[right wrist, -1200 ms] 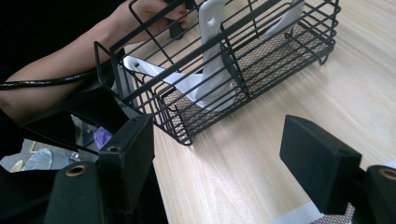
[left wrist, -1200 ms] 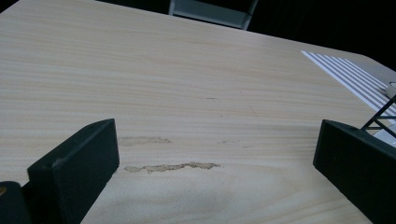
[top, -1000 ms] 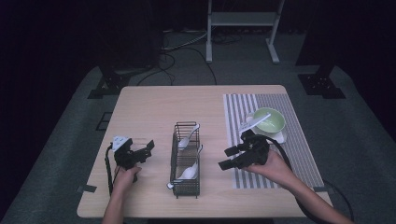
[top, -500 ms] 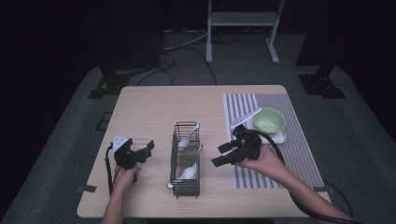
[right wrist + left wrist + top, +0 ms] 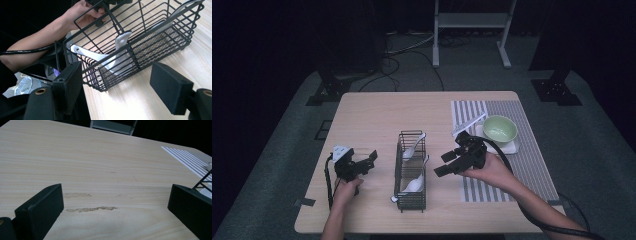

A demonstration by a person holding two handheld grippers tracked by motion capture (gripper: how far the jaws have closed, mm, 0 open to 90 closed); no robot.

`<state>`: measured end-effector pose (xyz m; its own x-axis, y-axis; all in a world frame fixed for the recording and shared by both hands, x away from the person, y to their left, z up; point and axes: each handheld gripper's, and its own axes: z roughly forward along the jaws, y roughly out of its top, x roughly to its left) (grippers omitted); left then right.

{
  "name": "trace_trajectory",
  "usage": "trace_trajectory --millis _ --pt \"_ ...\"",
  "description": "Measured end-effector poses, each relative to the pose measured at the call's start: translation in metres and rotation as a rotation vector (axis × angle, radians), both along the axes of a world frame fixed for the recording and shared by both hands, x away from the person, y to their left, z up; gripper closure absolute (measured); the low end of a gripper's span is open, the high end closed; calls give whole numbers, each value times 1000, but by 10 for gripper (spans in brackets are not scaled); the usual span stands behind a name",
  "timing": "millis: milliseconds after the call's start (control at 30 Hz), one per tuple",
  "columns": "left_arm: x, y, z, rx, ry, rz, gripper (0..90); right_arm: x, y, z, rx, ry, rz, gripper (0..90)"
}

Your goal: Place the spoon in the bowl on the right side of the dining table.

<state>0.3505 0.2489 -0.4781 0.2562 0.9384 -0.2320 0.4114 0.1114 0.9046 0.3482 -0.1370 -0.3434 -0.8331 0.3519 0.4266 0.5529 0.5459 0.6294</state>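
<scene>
right tongs (image 5: 447, 166) gaping empty, nearing basket (image 5: 410, 170) mid-table | left tongs (image 5: 367, 161) open, idling over table (image 5: 377, 115) | spoon (image 5: 110, 58) lying in basket: likely light, stiff, slippery, breakable; grip handle

Light wooden table (image 5: 377, 112): black wire basket (image 5: 411, 200) at centre, striped placemat (image 5: 532, 160) at right; worn patches near left front.

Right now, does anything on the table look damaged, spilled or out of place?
The tabletop has two scuffed patches where the finish looks worn, just ahead of the left gripper. In the high view, a corner of the striped mat looks lifted or folded near the green bowl. Nothing spilled.
</scene>
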Motion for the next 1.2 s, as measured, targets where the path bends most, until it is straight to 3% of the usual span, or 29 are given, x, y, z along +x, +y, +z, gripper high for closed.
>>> trace_trajectory --millis 1200 --pt "0 0 0 0 2 -2 0 8 23 11 -28 7 32 240"
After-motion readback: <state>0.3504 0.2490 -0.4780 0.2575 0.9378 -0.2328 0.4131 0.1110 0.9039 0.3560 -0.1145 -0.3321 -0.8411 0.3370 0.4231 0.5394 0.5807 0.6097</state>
